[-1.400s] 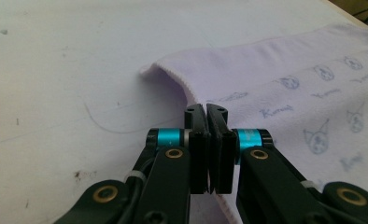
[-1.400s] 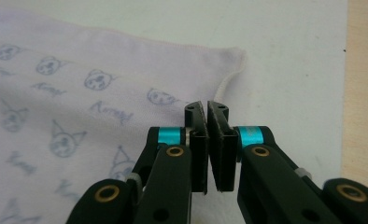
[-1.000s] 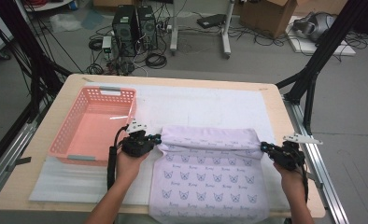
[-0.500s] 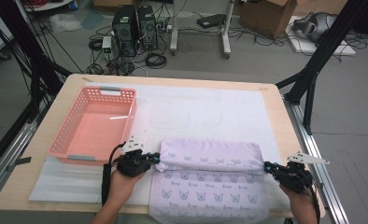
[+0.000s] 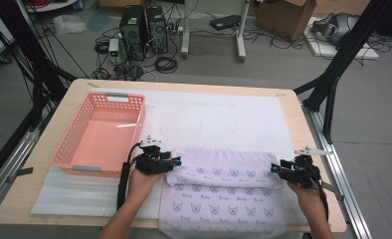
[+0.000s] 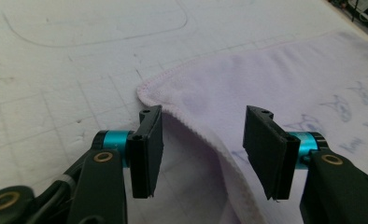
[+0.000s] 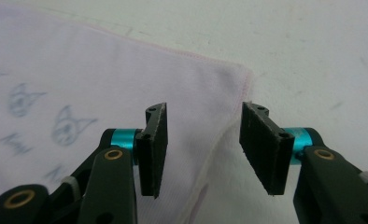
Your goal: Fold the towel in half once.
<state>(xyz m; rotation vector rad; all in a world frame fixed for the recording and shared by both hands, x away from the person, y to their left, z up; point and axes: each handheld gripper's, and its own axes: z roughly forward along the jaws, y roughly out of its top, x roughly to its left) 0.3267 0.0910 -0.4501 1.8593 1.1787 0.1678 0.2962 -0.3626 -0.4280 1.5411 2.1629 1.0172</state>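
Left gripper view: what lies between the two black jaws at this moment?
The folded edge of the lilac towel runs between the open jaws of the left gripper, which have just been opening; the pads do not press on it.

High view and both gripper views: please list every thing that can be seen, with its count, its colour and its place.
towel: one, pale lilac with a small cat print, near edge of the table, its far part folded toward the person
basket: one, pink, left part of the table, nothing in it
mat: one, white, spread over the table top
table: one, light wood
computer towers: two, black, on the floor behind the table
cardboard box: one, brown, on the floor at the far right
left gripper: one, black, at the fold's left corner, jaws just opened, pads off the cloth
right gripper: one, black, at the fold's right corner, jaws just opened, pads off the cloth
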